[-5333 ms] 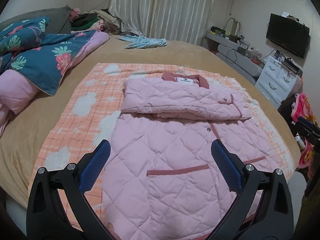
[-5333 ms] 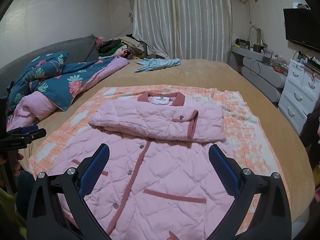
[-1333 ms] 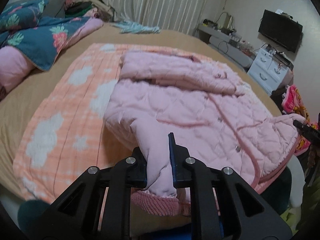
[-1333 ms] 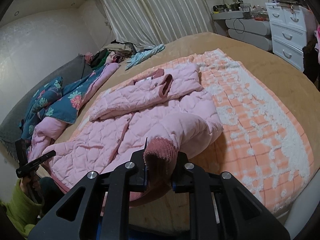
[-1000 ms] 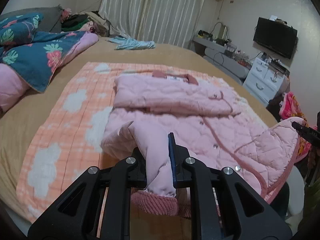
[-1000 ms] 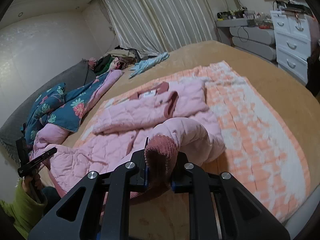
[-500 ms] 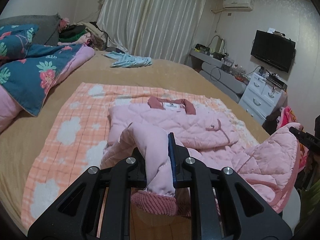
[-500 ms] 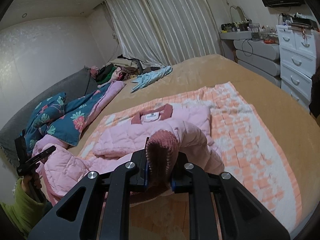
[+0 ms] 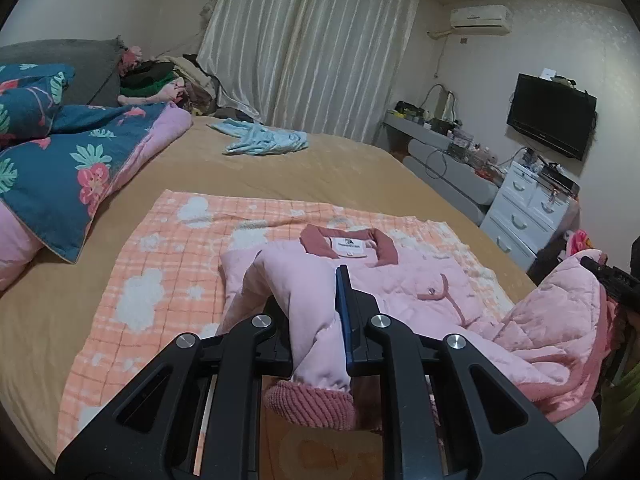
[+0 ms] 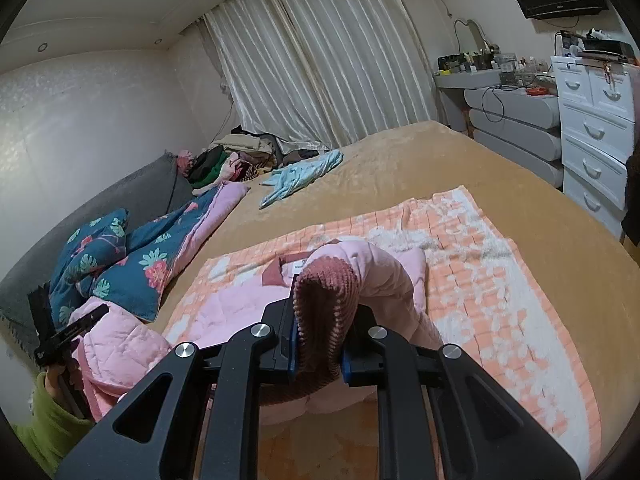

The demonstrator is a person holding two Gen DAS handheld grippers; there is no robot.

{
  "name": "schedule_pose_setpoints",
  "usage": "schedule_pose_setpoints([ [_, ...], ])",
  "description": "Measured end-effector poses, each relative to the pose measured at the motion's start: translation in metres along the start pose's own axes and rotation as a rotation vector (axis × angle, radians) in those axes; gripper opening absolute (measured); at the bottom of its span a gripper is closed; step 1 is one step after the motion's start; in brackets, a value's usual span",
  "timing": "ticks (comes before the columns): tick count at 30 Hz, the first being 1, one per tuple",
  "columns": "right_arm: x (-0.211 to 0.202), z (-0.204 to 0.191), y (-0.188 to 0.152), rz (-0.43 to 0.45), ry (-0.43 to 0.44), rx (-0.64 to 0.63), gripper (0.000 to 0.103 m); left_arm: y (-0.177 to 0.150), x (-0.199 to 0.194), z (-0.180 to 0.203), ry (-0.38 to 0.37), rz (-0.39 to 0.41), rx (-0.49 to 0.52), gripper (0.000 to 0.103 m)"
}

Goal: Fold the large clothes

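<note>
A pink quilted jacket point(image 9: 420, 292) with a dark pink collar lies on an orange checked blanket point(image 9: 160, 264) on the bed. My left gripper point(image 9: 316, 320) is shut on the jacket's bottom hem corner, and its ribbed dark pink trim point(image 9: 310, 404) hangs below the jaws. My right gripper point(image 10: 318, 340) is shut on the other bottom corner point(image 10: 326, 312), ribbed trim up. Both corners are lifted above the bed, so the lower half of the jacket point(image 10: 240, 308) hangs up off the blanket point(image 10: 500, 280). The right gripper also shows at the right edge of the left wrist view point(image 9: 612, 280).
A blue floral quilt point(image 9: 60, 160) lies at the bed's left side. A light blue garment point(image 9: 264, 142) lies at the far end by the curtains. White drawers point(image 9: 528, 216) and a wall television point(image 9: 552, 122) stand to the right.
Both grippers have closed on the jacket's bottom corners and raised them, carrying the lower half up and towards the collar. The jacket body now bunches over the folded sleeves.
</note>
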State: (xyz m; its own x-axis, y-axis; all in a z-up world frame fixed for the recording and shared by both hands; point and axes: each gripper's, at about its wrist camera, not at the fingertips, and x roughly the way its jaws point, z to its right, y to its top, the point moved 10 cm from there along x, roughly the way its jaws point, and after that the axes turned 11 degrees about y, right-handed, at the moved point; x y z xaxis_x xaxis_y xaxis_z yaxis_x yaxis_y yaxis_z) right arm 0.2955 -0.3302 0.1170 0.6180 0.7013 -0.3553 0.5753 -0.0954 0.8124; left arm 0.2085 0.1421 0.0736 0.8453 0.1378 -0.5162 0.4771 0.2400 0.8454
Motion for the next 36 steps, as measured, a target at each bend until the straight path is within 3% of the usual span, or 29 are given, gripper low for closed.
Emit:
schedule_pose_setpoints([
  [12, 0.046, 0.032, 0.024, -0.022, -0.009, 0.078, 0.014, 0.010, 0.048, -0.014, 0.094, -0.013, 0.001, 0.009],
  [26, 0.101, 0.087, 0.024, -0.058, -0.008, 0.228, 0.015, 0.009, 0.105, -0.023, 0.157, -0.055, 0.016, 0.011],
  [36, 0.132, 0.118, 0.018, -0.073, 0.077, 0.359, 0.031, 0.008, 0.130, -0.024, 0.171, -0.071, 0.025, 0.010],
])
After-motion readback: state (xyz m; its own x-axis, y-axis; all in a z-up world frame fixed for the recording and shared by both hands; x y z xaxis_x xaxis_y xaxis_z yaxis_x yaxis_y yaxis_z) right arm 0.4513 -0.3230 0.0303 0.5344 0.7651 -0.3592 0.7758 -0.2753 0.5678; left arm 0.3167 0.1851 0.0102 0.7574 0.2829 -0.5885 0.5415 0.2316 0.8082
